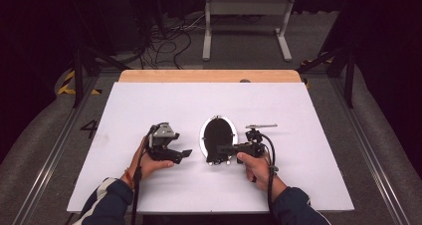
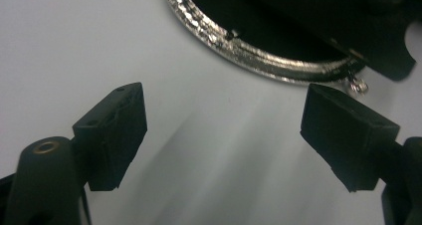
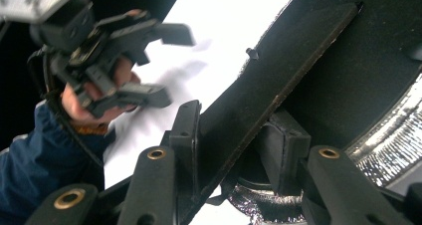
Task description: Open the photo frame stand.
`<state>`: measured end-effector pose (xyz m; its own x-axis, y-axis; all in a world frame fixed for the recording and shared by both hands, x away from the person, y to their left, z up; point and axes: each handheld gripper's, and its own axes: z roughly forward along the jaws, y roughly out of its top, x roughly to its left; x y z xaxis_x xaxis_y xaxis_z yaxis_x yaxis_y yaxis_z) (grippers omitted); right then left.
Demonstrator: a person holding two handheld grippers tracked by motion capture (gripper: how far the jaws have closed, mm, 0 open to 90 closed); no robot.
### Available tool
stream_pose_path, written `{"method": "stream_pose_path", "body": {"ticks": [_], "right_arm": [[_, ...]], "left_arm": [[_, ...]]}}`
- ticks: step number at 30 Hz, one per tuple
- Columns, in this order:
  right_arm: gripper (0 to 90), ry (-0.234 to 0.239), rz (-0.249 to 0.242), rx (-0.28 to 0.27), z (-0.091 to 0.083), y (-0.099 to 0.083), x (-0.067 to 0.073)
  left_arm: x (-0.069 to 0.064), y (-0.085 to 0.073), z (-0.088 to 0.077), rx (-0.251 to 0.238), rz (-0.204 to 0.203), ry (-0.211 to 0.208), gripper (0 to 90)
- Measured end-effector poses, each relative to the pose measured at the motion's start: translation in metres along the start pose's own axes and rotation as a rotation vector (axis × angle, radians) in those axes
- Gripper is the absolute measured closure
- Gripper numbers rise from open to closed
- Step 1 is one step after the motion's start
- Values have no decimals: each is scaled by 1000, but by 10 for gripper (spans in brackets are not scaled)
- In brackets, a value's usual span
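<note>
The left gripper (image 1: 185, 154), held in the person's left hand (image 1: 149, 161), hovers over the white table (image 1: 149, 100) left of its middle with its jaws wide apart and nothing between them; in the left gripper view the two black fingertips (image 2: 114, 130) frame bare tabletop just short of the mirror's silver rim. Just right of it, near the middle of the table and toward the near edge, an oval frame (image 1: 218, 138) with a silver rim and dark centre lies face down. The right gripper (image 1: 222, 148), in the right hand (image 1: 256, 166), is clamped on the flat black stand flap (image 3: 278, 80) at the back of the frame. A small metal rod (image 1: 261, 126) lies just beyond that gripper. Past the far wooden edge (image 1: 209, 76) are grey carpet, tangled cables (image 1: 166, 43) and a white stand (image 1: 246, 21).
</note>
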<state>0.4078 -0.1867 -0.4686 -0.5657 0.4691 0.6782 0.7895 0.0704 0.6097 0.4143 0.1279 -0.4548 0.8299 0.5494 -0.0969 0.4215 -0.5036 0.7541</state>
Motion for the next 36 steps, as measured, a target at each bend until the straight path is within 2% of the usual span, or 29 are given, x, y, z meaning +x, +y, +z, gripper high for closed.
{"method": "stream_pose_path", "body": {"ticks": [2,3,4,6,7,9,11,14,17,20,23,29,33,34,36], "right_arm": [[630,2,-21,3,0,0,1],[630,2,-21,3,0,0,1],[630,10,-44,1,-1,0,0],[631,20,-50,3,-1,-1,-1],[631,24,-58,7,-1,0,-1],[632,26,-84,7,-2,0,0],[633,28,-104,8,-2,0,1],[634,34,-113,11,-2,0,1],[636,35,-139,10,-3,-1,3],[640,42,-175,5,-2,-1,5],[640,43,-179,8,-3,-1,5],[640,47,-197,7,-3,-1,6],[641,44,-199,11,-5,-2,6],[641,40,-201,12,-5,-2,6],[642,38,-202,13,-6,-2,7]], "left_arm": [[3,6,11,5,-12,-19,188],[3,6,11,5,-12,-19,188],[6,10,20,15,-27,-37,188],[9,12,28,22,-45,-57,185],[10,13,31,33,-34,-64,185],[10,16,33,30,-27,-72,185],[11,18,35,13,-41,-89,194],[10,19,38,21,-52,-107,186],[12,20,40,4,-82,-148,187],[11,22,41,6,-88,-179,201],[11,23,42,1,-66,-213,246],[13,22,37,-26,-94,-224,314],[14,22,32,-63,-87,-231,356],[13,22,31,-74,-104,-230,375],[14,22,29,-86,-102,-234,394]]}}
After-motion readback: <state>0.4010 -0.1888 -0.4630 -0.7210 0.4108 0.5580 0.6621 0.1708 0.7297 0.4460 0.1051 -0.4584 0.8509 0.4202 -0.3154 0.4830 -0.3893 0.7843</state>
